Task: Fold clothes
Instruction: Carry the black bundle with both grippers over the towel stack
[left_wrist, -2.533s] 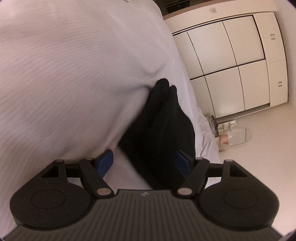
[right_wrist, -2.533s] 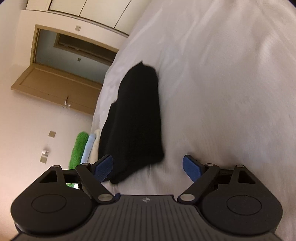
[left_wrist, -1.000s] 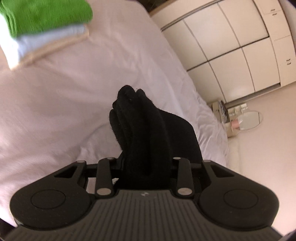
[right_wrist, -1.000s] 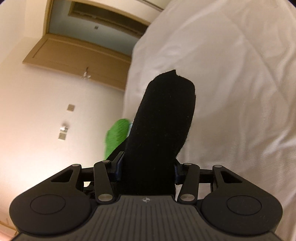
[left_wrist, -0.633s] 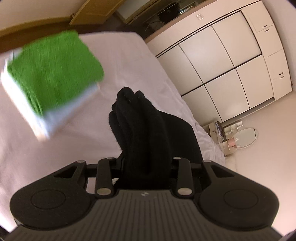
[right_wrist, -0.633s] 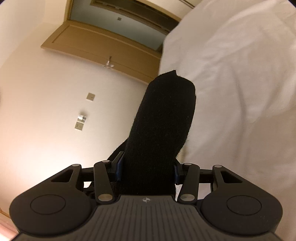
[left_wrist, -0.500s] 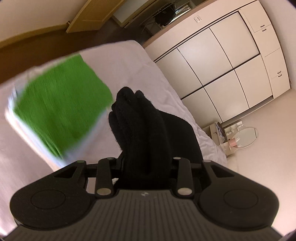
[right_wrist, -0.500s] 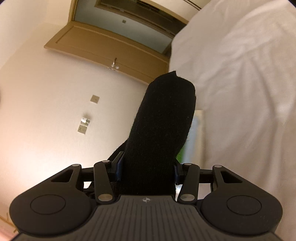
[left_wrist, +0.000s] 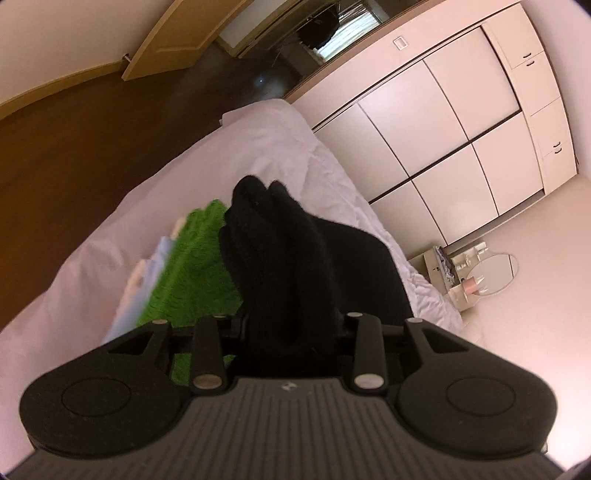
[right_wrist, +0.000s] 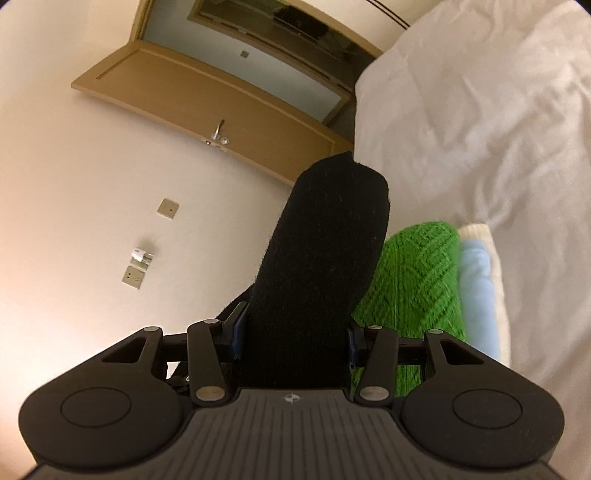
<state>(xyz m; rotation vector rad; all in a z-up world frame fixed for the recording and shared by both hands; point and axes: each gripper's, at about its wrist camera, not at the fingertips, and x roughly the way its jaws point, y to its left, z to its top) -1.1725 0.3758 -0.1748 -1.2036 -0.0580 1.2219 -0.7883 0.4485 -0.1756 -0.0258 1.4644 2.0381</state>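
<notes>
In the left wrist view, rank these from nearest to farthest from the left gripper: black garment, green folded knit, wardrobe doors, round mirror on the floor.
1. black garment, clamped between the fingers.
2. green folded knit, just left, on the bed.
3. round mirror, right, on the floor beyond the bed.
4. wardrobe doors, upper right, against the far wall.

So the surface here is a bed with a rumpled white cover, wrinkled all over, sitting on a dark brown wooden floor. Near the bed's edge there's a neat stack of folded knitwear: a bright green open-knit piece on top, a pale blue one under it, and a cream one at the bottom, resting straight on the cover. The stack looks a bit blurred in both views.
</notes>
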